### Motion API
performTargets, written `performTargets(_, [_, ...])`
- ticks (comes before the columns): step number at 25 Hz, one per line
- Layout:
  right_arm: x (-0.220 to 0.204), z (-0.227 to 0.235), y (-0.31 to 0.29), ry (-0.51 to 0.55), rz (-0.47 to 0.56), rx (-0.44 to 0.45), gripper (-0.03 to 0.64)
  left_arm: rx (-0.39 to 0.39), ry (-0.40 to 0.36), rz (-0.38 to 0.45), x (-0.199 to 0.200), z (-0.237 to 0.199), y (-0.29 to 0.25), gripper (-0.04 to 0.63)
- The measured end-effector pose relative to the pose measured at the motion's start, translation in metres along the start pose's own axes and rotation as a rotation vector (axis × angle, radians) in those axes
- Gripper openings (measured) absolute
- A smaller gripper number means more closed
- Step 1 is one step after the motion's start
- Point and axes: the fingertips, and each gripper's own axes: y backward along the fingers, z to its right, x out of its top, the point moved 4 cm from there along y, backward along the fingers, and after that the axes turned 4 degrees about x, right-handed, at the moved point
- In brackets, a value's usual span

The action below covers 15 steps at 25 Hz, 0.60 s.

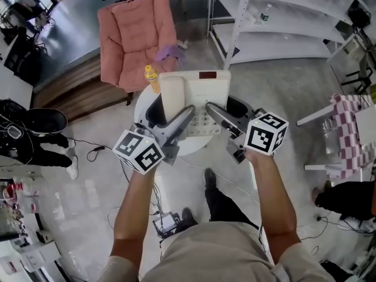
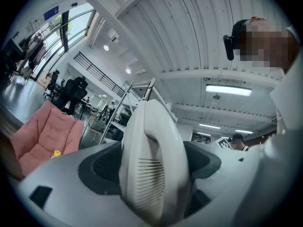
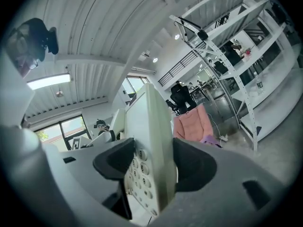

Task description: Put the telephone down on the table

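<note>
A white desk telephone (image 1: pixel 197 93) with its handset (image 1: pixel 173 98) on the left side is held over the round white table (image 1: pixel 189 148). I cannot tell whether it touches the tabletop. My left gripper (image 1: pixel 167 117) is shut on the handset side; in the left gripper view the handset (image 2: pixel 151 167) fills the gap between the dark pads. My right gripper (image 1: pixel 230 114) is shut on the keypad side. In the right gripper view the telephone (image 3: pixel 150 141) stands edge-on between the jaws, with its keypad (image 3: pixel 136 176) facing left.
A yellow bottle (image 1: pixel 152 78) stands at the table's far left edge. Beyond it is a pink armchair (image 1: pixel 138 31) with a purple cloth (image 1: pixel 169 53). White shelving (image 1: pixel 282 28) stands at the back right, and a checkered seat (image 1: pixel 349 125) at the right. Cables lie on the floor (image 1: pixel 88 151).
</note>
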Motion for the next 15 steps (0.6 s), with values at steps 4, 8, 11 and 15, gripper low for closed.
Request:
performTargets(4, [-0.013, 0.035, -0.002, -0.038, -0.016, -0.014, 0.245, -0.005, 0.033, -0.011, -0.030, -0.017, -0.023, 0.402])
performTargets(8, [-0.031, 0.070, -0.005, -0.079, -0.038, -0.032, 0.245, 0.009, 0.067, -0.057, -0.061, -0.035, -0.042, 0.402])
performTargets(11, [-0.047, 0.095, -0.009, -0.107, -0.056, -0.043, 0.245, 0.021, 0.091, -0.090, -0.086, -0.049, -0.054, 0.402])
performTargets(15, [-0.067, 0.126, -0.016, -0.145, -0.082, -0.058, 0.245, 0.044, 0.126, -0.131, -0.116, -0.069, -0.067, 0.402])
